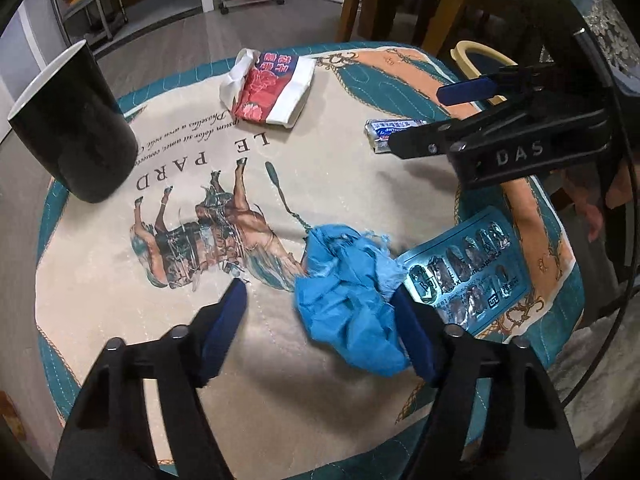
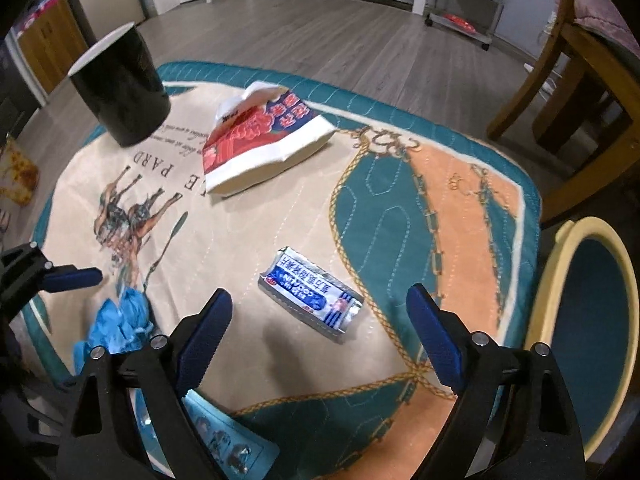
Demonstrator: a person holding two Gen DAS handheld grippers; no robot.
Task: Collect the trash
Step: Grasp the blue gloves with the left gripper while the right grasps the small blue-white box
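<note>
You've got a quilted mat (image 2: 460, 208) with a horse print (image 1: 208, 232) spread under everything, a wooden chair (image 2: 560, 92) standing off on the plank floor (image 2: 320, 36), and a wheeled metal rack (image 2: 468, 4) behind it.

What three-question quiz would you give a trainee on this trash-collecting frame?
1. True or false: the crumpled blue glove lies between the left gripper fingers.
2. What lies ahead of the right gripper: A black bin, B silver wrapper, C red-and-white bag?
3. What lies beside the glove, away from the bin?

Key: 1 true. 2 B. 3 the blister pack.
</note>
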